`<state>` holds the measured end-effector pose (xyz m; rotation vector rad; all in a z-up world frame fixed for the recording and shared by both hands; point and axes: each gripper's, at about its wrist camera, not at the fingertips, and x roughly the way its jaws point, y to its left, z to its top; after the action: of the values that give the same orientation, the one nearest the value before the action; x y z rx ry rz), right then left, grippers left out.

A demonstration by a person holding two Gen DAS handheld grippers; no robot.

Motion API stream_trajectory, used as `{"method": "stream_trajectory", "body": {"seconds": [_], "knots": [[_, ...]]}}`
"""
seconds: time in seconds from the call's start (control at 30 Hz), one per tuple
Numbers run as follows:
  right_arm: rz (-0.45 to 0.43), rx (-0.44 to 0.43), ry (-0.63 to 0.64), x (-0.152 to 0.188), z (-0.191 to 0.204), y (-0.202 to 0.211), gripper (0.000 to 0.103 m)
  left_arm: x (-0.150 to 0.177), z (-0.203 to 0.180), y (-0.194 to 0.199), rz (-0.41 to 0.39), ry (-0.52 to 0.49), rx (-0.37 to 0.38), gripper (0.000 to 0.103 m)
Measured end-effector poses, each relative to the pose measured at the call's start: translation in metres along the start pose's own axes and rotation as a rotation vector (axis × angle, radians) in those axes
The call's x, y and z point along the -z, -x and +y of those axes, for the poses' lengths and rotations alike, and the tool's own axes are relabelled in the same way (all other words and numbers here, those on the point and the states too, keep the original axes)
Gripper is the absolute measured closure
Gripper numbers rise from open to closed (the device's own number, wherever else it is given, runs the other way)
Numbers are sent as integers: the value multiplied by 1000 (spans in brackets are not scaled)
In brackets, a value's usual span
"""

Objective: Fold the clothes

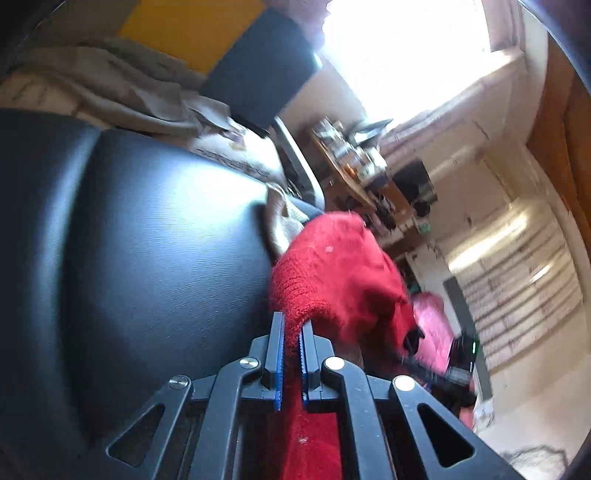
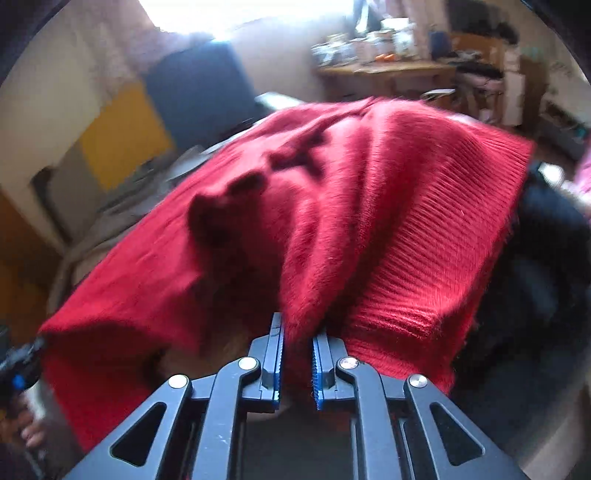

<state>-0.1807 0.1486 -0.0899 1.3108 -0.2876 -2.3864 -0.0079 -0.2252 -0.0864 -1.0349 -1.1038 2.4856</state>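
Note:
A fluffy red knit sweater (image 1: pixel 332 266) hangs stretched between my two grippers above a black leather seat (image 1: pixel 147 240). In the left wrist view my left gripper (image 1: pixel 291 319) is shut on a ribbed edge of the sweater, and the cloth runs back between its blue pads. In the right wrist view the sweater (image 2: pixel 332 203) fills the middle, with its ribbed hem at the right. My right gripper (image 2: pixel 298 325) is shut on a fold of it. The left gripper (image 2: pixel 18 369) and the hand holding it show at the far left edge.
Crumpled beige cloth (image 1: pixel 110 85) lies beyond the black seat, in front of a yellow panel (image 1: pixel 184 29). A cluttered wooden table (image 2: pixel 388 66) stands at the back by a bright window. Something pink (image 1: pixel 432 321) shows behind the sweater.

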Motion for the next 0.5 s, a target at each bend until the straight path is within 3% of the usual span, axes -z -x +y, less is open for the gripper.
{"method": "stream_trajectory", "body": {"seconds": [0.13,0.27,0.5], "knots": [[46,-177,-7,63,50,20,92,11,26,60,-69,61,-31,98],[113,-342,5,122,100,35,102,15,56,114,-118,95,-119,100],[227,-399,157,190,181,35,101,-6,84,209,-233,37,-368,103]]}}
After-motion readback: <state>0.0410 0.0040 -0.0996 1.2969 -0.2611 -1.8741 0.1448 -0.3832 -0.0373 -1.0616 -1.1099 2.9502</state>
